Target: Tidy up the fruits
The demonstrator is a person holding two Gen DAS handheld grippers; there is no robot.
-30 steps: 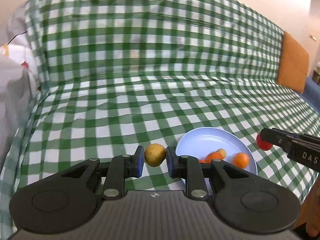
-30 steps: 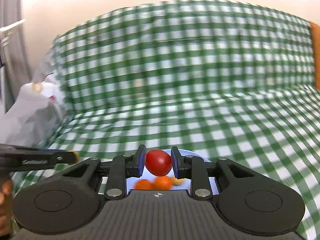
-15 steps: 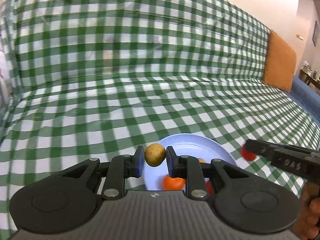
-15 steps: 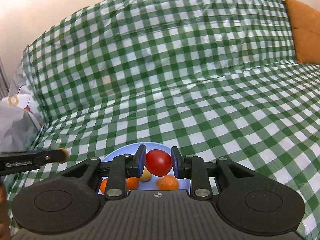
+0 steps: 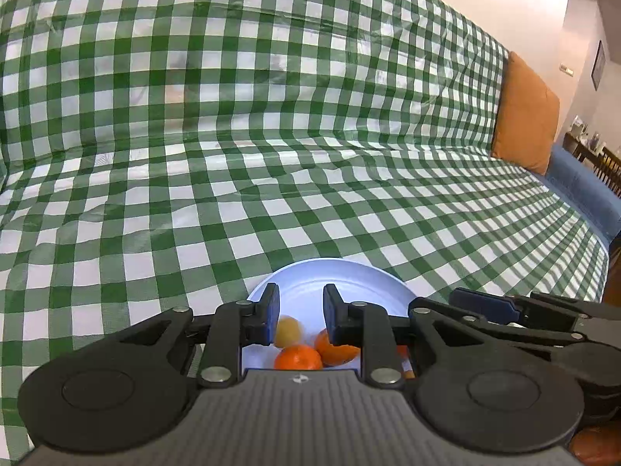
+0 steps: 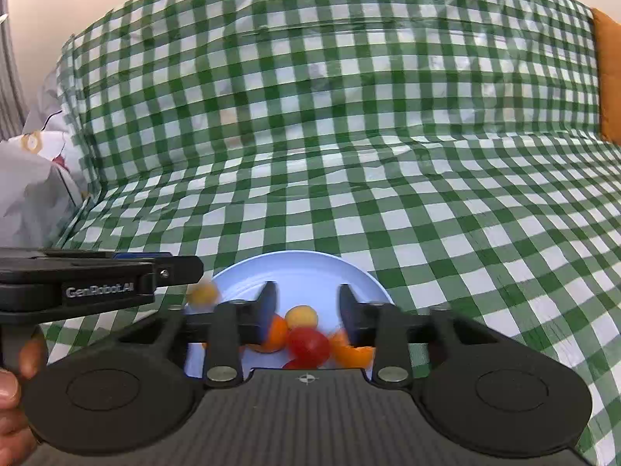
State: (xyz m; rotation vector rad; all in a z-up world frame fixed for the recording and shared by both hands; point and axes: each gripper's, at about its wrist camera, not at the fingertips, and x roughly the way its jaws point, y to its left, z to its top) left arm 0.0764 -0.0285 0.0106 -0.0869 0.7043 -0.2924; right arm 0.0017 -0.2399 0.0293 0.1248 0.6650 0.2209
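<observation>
opening right gripper (image 6: pixel 306 306), tomato (image 6: pixel 308 343) loose just below its fingers, over plate (image 6: pixel 295 268); left gripper (image 5: pixel 299 310) apart, yellow fruit (image 5: pixel 288 330) falling free.

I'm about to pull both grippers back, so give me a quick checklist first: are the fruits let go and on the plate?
1. Tomato free of right gripper: ok, jaws opening, it sits among the fruit on the plate.
2. Yellow fruit out of left gripper: ok, below the jaws.
3. Yellow fruit settled: cannot tell, blurred.
4. Plate under both grippers: ok.
5. Grippers clear of each other: cannot tell.
</observation>
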